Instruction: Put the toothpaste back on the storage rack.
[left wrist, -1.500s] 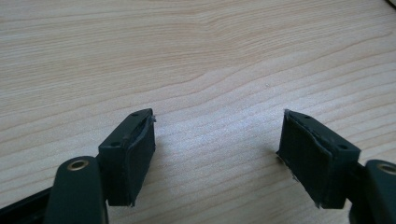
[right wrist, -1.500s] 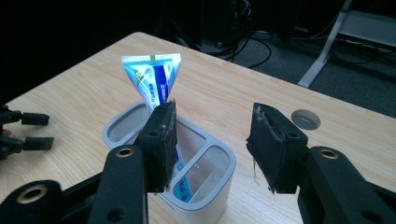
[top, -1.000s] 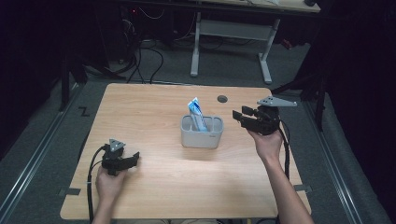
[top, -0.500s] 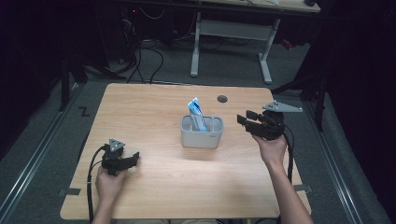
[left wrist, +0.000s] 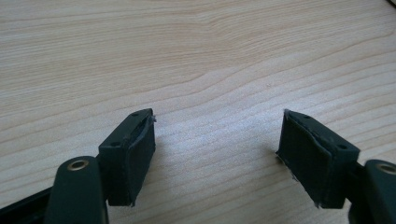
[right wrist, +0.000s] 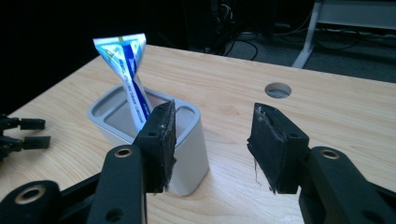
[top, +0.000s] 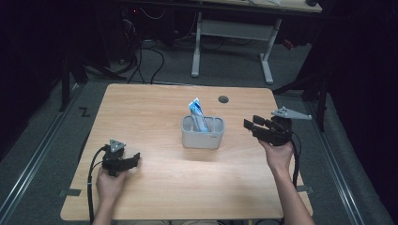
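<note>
A grey holder cup (top: 203, 132) (right wrist: 187, 135) stands at the middle of the wooden table (top: 155, 108). A blue-and-white toothpaste tube (top: 198, 114) (right wrist: 128, 70) stands in it, crimped end up. My right gripper (top: 251, 125) (right wrist: 212, 137) hovers to the right of the cup, held above the table, open and with nothing between its pads. My left gripper (top: 133, 159) (left wrist: 217, 156) rests low over bare wood at the front left, open with nothing between its pads; in the right gripper view it appears far off at the left edge (right wrist: 23, 133).
A round cable hole (top: 223, 99) (right wrist: 277, 89) is in the table behind the cup. A white desk frame (top: 234, 33) and cables lie on the dark floor beyond the far edge. Each gripper trails a black cable.
My right gripper has come down and toward the front, ending a little farther from the cup. The left gripper has stayed where it was.
</note>
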